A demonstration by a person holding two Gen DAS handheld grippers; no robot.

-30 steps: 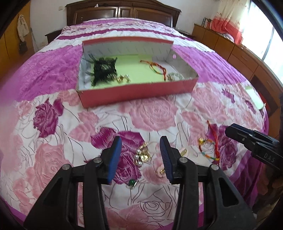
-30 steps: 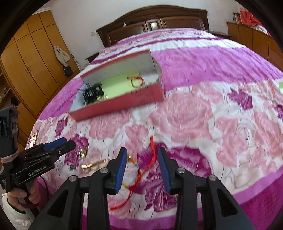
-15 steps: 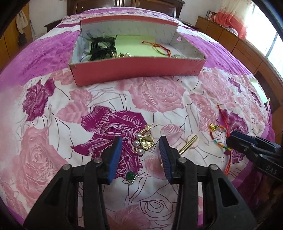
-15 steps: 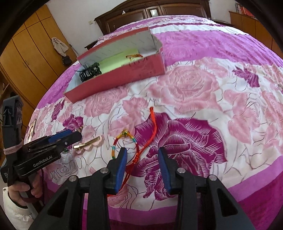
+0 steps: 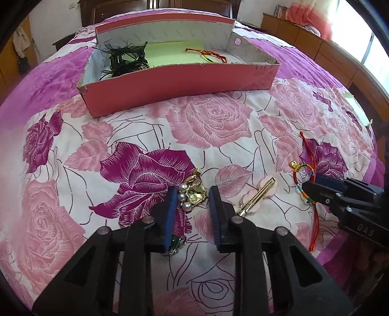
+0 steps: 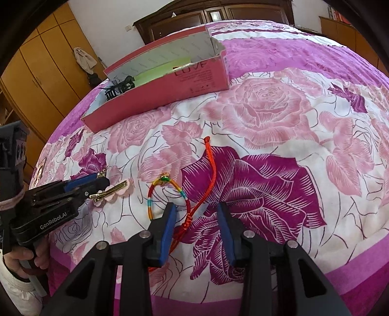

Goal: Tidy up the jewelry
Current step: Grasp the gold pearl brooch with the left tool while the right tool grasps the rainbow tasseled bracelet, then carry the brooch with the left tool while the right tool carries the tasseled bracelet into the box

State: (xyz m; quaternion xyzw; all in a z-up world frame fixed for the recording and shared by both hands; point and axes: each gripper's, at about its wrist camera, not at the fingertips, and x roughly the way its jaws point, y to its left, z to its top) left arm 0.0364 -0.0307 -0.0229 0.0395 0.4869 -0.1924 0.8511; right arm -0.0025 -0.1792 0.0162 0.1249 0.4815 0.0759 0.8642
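Observation:
My left gripper [image 5: 192, 197] is open and low over the bedspread, its blue pads either side of a gold and pearl brooch [image 5: 192, 192]. A green-stone piece [image 5: 175, 243] lies under its left finger. A gold hair clip on pink petals [image 5: 257, 195] lies to the right. My right gripper [image 6: 195, 214] is open, straddling the knotted red cord of a red and multicoloured string bracelet [image 6: 170, 192]; it also shows in the left wrist view [image 5: 304, 179]. The pink box [image 5: 180, 85] stands farther up the bed, holding a black-green hair piece [image 5: 126, 59] and another red bracelet [image 5: 206, 52].
The floral bedspread [image 5: 211, 121] covers the whole bed. A dark wooden headboard [image 6: 218, 14] is behind the box, orange wardrobes [image 6: 43, 68] to the left, low wooden cabinets [image 5: 328, 51] to the right. The bed's front edge [image 6: 316, 279] is just under my right gripper.
Both grippers have moved down and forward toward the bedspread. The left now brackets the brooch; the right now brackets the bracelet's red cord. Both stay open.

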